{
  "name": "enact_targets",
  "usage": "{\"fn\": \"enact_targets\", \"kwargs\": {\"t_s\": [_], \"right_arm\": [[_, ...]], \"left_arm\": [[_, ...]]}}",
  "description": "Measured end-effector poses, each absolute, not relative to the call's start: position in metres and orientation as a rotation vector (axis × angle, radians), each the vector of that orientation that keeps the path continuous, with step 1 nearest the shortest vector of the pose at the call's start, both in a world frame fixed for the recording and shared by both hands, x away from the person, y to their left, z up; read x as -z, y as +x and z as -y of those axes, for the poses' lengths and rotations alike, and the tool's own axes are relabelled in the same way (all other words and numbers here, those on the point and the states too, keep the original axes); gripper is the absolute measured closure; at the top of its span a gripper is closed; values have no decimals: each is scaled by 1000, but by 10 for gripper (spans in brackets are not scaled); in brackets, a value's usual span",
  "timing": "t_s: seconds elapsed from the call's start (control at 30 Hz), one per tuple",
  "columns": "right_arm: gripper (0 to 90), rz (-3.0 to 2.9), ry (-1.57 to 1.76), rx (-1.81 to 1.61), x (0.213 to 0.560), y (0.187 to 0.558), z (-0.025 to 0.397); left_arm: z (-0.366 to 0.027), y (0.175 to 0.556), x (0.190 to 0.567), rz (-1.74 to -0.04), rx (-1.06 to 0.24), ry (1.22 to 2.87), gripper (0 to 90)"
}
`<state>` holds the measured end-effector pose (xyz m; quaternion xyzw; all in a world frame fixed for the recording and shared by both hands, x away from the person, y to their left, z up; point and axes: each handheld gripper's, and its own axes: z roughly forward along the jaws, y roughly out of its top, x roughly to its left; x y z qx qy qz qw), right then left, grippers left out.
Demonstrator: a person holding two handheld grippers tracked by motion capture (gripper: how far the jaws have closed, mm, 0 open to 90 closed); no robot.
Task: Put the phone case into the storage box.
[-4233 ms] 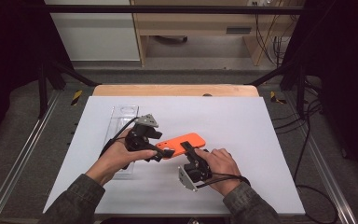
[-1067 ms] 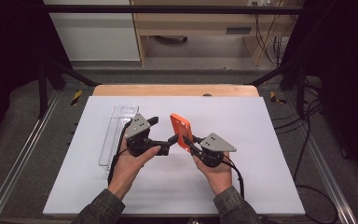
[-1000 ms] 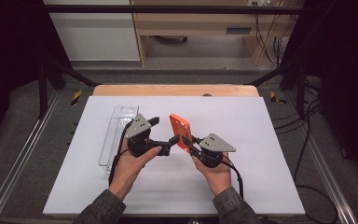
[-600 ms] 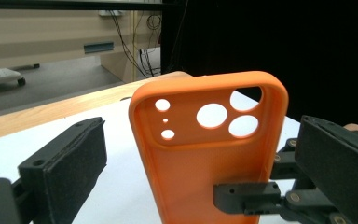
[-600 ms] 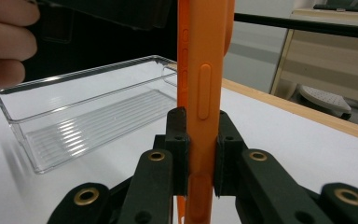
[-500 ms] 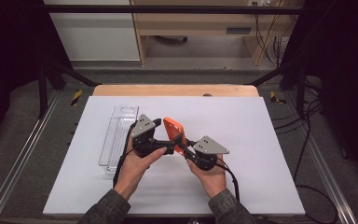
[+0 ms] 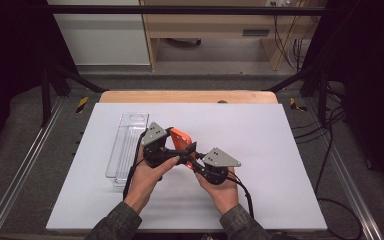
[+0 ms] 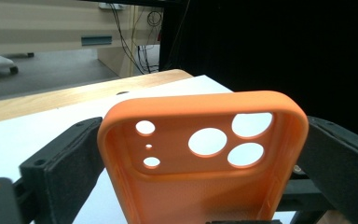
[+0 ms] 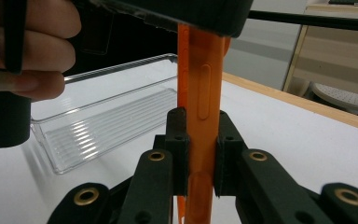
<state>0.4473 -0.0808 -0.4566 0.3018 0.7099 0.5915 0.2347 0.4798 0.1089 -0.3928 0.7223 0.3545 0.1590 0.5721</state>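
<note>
An orange phone case [image 7: 180,138] with several camera holes is held upright above the white table top, between both hands. My left gripper [image 7: 181,151] reaches in from the left, and in the left gripper view its jaws press on the two long sides of the orange phone case [image 8: 200,182], so my left gripper [image 8: 200,140] is shut on it. My right gripper [image 7: 194,162] comes in from the right. In the right gripper view my right gripper [image 9: 200,128] pinches the thin side wall of the orange phone case [image 9: 204,88] where the button bumps are.
A clear plastic tray [image 7: 125,145] lies just left of the hands, long side running away from me; the clear tray [image 9: 112,121] looks empty. The white table top [image 7: 270,145] stretches to the right, with a wooden strip [image 7: 190,96] at its far edge.
The case lay flat on the table earlier; it now stands on edge in the air. Over the last second both hands have carried it a little left, toward the clear tray.
</note>
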Motion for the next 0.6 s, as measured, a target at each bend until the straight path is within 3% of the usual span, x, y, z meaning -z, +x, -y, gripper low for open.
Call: {"fn": "enact_targets", "kwargs": {"t_s": [0.6], "right_arm": [[794,-1957,854,-1634,458,448,78]], "left_arm": [[-110,480,395,-830,-368,1696,96]]}}
